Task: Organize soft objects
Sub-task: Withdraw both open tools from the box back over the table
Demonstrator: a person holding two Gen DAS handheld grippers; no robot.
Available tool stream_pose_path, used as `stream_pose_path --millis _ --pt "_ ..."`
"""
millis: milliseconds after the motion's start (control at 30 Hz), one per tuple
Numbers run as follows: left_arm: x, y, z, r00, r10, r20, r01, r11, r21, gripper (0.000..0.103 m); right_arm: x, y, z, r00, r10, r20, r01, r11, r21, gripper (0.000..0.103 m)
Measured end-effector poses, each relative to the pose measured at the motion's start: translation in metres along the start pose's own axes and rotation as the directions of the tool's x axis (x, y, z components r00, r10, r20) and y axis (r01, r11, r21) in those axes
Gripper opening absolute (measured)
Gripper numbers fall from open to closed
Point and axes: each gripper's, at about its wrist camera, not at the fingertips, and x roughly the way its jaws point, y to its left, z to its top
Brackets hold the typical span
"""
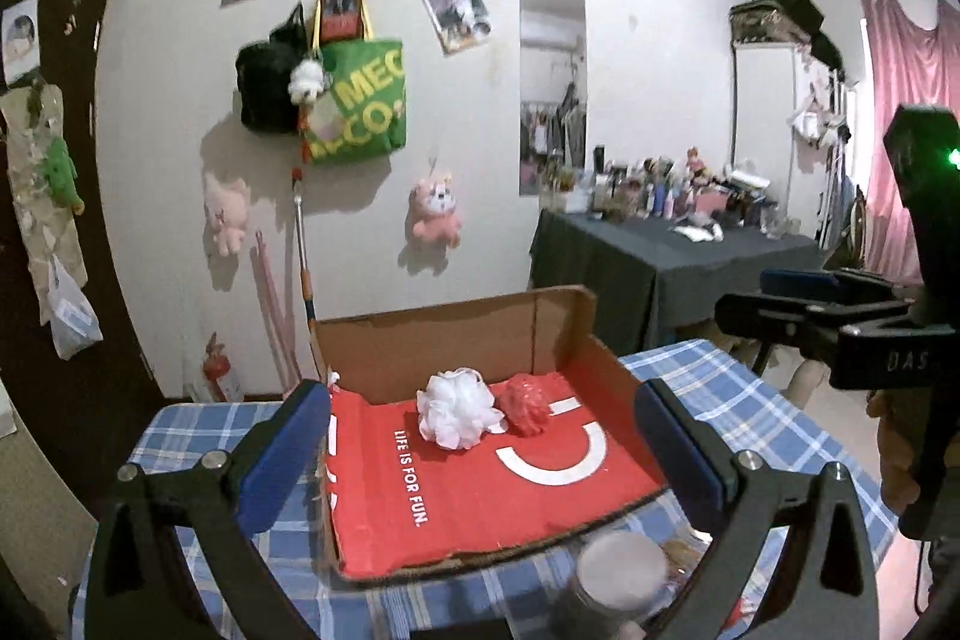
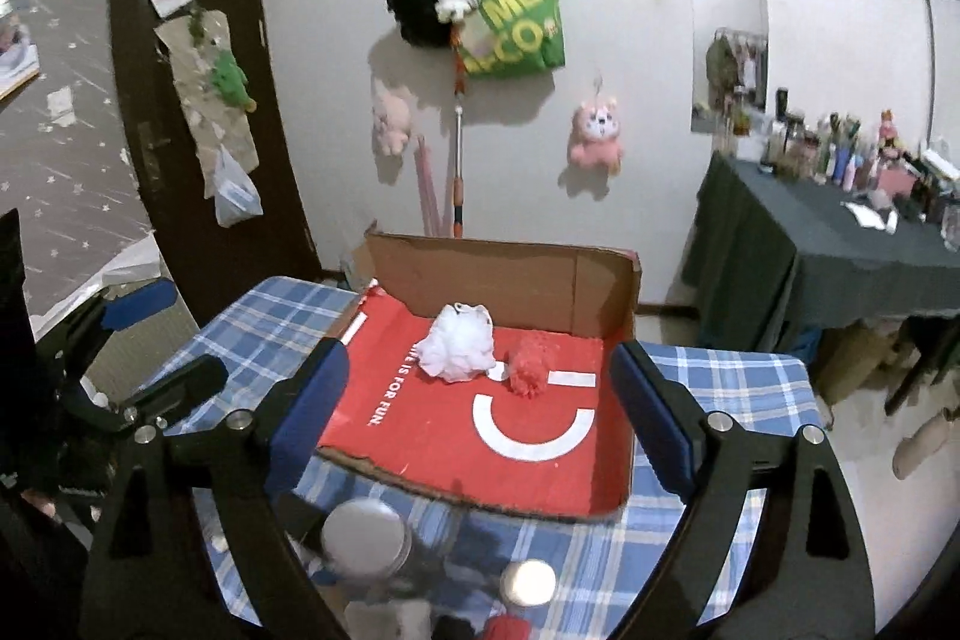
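the tabletop (image 1: 750, 400) wears a blue and white plaid cloth, soft and slightly rumpled. on it, toward the far edge, sits an open cardboard box (image 1: 456, 334): plain brown corrugated walls, one tall back flap, and a smooth red printed floor with white lettering that reads "life is for fun." beside a white open ring mark. the box's near wall lies folded down flat.

inside the box, close to its back wall, two soft things lie touching: a white mesh bath pouf (image 1: 459, 409), frilly and round, and to its right a smaller red pouf (image 1: 528, 403), crinkled and glossy.

the left gripper (image 1: 480, 442) hangs above the near edge of the tabletop, black frame with blue padded fingers (image 1: 288, 454) spread wide apart, nothing between them. the right gripper (image 2: 480, 400) is likewise held above the near edge, its blue fingers (image 2: 312, 412) well apart and empty.

near the front edge a blurred jar with a round silvery lid (image 2: 363, 535) stands just below the fingers.
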Motion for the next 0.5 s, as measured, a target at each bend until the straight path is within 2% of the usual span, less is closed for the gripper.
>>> stream_pose_path --millis 133,333,500 --pt "-0.04 -0.009 -0.012 0.998 -0.002 0.065 0.002 1.0 -0.007 0.103 -0.035 0.009 -0.02 0.998 -0.005 0.068 0.006 1.0 -0.01 0.095" --pt "-0.08 -0.019 -0.041 0.991 0.016 0.132 -0.01 0.999 -0.049 0.103 -0.075 0.024 -0.058 0.988 -0.034 0.15 0.038 0.999 -0.024 0.095" --pt "-0.103 -0.022 -0.064 0.989 -0.018 0.145 0.032 0.995 -0.097 0.103 -0.098 0.037 -0.089 0.974 -0.088 0.211 0.091 0.996 -0.004 0.095"
